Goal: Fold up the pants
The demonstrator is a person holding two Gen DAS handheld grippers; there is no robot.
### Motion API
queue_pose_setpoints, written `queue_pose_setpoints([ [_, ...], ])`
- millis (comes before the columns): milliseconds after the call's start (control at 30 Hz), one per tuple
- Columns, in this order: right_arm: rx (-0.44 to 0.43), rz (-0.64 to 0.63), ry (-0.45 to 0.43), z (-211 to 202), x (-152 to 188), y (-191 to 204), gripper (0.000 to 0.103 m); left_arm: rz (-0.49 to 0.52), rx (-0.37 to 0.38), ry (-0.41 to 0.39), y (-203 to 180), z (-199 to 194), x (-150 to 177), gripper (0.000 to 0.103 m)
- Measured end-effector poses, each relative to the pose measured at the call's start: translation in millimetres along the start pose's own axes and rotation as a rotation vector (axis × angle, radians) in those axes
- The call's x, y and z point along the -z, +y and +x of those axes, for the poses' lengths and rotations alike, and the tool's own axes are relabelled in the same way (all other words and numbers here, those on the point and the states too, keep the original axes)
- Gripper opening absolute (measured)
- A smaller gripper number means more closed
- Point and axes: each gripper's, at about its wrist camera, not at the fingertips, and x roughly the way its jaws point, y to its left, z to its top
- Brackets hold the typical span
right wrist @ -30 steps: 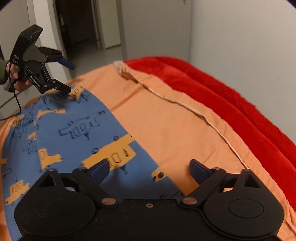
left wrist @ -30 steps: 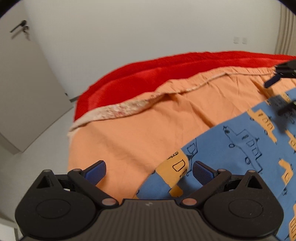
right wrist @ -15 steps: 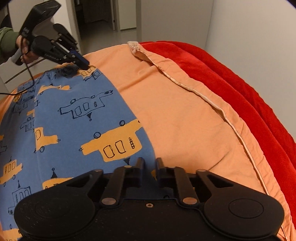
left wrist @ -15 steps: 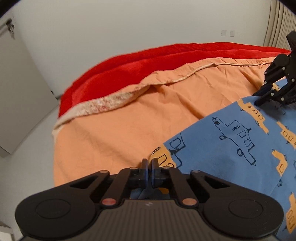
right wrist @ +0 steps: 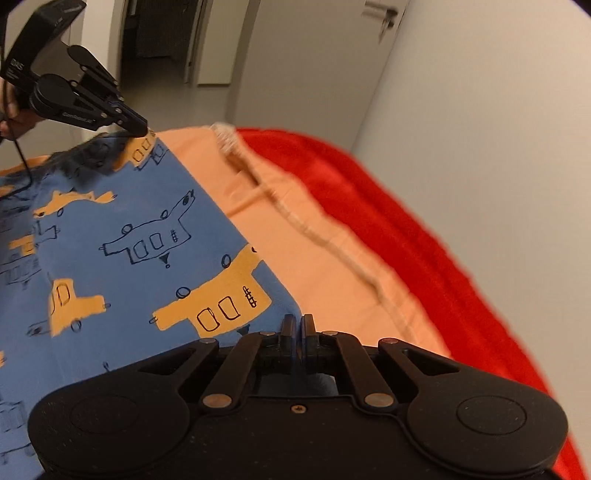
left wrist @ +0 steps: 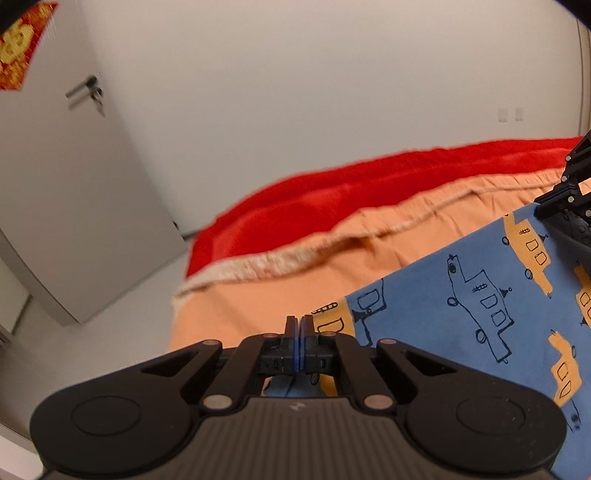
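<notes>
— Left wrist view first: what is the cloth like?

— The pants are thin blue fabric printed with orange and outlined cartoon vehicles, pulled smooth and nearly taut. They lie over an orange sheet with a pale, frayed-looking hem, and a deep red blanket runs along the far edge of the bed beside the white wall.

— And the left gripper?

— Its jaws are pressed together on a corner of the pants, blue pads meeting with cloth between them. It points across the bed toward the wall.

— The other side?

— In the right wrist view, the right gripper has its jaws pinching the opposite corner of the same edge. The left gripper shows there at upper left, tilted down, its tip on the far corner, held by a hand partly cut off by the frame, a black cable trailing over the fabric.

— Anything else around?

— A grey door with a lever handle, a red and gold decoration on it, and a dark doorway beyond. Parts of both views are blurred.
</notes>
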Motion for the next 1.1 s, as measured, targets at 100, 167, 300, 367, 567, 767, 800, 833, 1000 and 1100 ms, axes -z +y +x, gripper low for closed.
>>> queue_pose_setpoints([
  [100, 0.060, -0.002, 0.001, 11.0, -5.5, -3.5, 0.001, -0.002, -0.050, -0.006, 0.1, 9.1, -4.2, 0.000],
  [167, 0.096, -0.005, 0.005, 23.4, -11.0, -3.3, 0.001, -0.005, -0.081, 0.002, -0.1, 18.1, -6.7, 0.000],
  [300, 0.128, -0.020, 0.067, 60.0, -13.8, 2.9, 0.001, 0.011, -0.116, 0.044, -1.1, 45.3, -5.4, 0.000],
  [367, 0.134, -0.018, 0.084, 70.2, -12.9, 6.2, 0.001, -0.006, -0.114, 0.069, 1.6, 57.6, -2.3, 0.000],
  [567, 0.160, -0.014, 0.013, 43.7, -14.1, 11.3, 0.001, -0.005, -0.076, 0.014, 6.9, 33.9, 1.1, 0.000],
  [767, 0.169, -0.005, -0.126, -28.7, -7.8, 25.3, 0.001, 0.053, -0.034, -0.103, 8.4, -27.1, 3.4, 0.000],
  [800, 0.171, -0.002, -0.147, -43.9, -4.2, 28.8, 0.001, 0.056, -0.025, -0.119, 8.5, -38.8, 6.1, 0.000],
  [833, 0.170, -0.001, -0.166, -57.1, -1.7, 33.9, 0.001, 0.059, -0.015, -0.134, 8.0, -50.0, 8.9, 0.000],
  [1000, 0.166, -0.016, -0.241, -123.5, 16.9, 69.9, 0.001, 0.108, 0.000, -0.203, -3.7, -107.5, 33.8, 0.000],
  [1100, 0.130, -0.025, -0.243, -153.6, 30.0, 96.1, 0.001, 0.169, 0.012, -0.207, -15.0, -137.0, 54.8, 0.000],
])
